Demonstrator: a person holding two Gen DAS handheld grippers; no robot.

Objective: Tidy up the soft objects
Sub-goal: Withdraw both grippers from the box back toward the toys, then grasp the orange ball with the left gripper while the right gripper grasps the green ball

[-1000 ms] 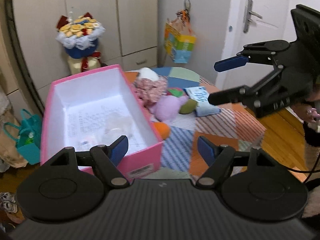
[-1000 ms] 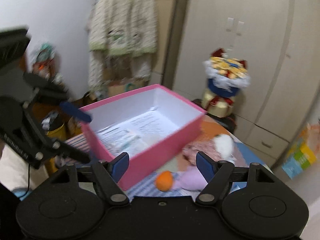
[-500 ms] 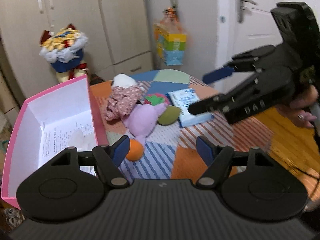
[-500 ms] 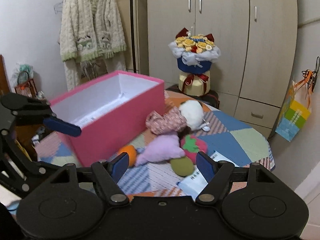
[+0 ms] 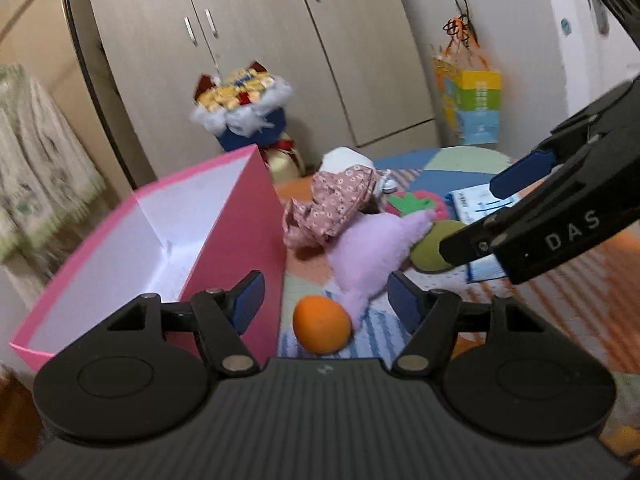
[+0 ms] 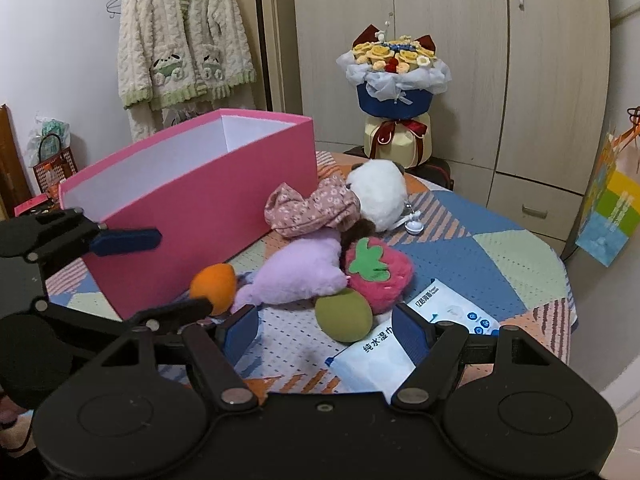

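A pink box point(image 5: 240, 216) point(image 6: 200, 200) stands open on the patchwork table, with a pile of soft toys beside it. My left gripper point(image 5: 326, 302) point(image 6: 160, 272) is low in front of an orange plush ball point(image 5: 320, 330) point(image 6: 214, 284). Its jaws are closing and the pads are clear of the ball. Behind lie a purple plush point(image 5: 372, 248) point(image 6: 296, 268), a strawberry plush point(image 6: 380, 272) and a doll in a floral dress point(image 6: 316, 208). My right gripper point(image 6: 326, 332) point(image 5: 480, 212) stands open just before a green plush point(image 6: 344, 316).
A pack of wet wipes point(image 6: 384, 356) lies by the right gripper's right finger. A flower bouquet point(image 6: 394, 76) stands behind the table before the wardrobe. A paper bag point(image 6: 608, 216) hangs at right and a cardigan point(image 6: 184, 40) at left. The table's round edge point(image 6: 568, 300) is near.
Both grippers came down toward the toy pile. The left view swung from over the box's inside to its right wall and the orange ball. The left jaws narrowed a little.
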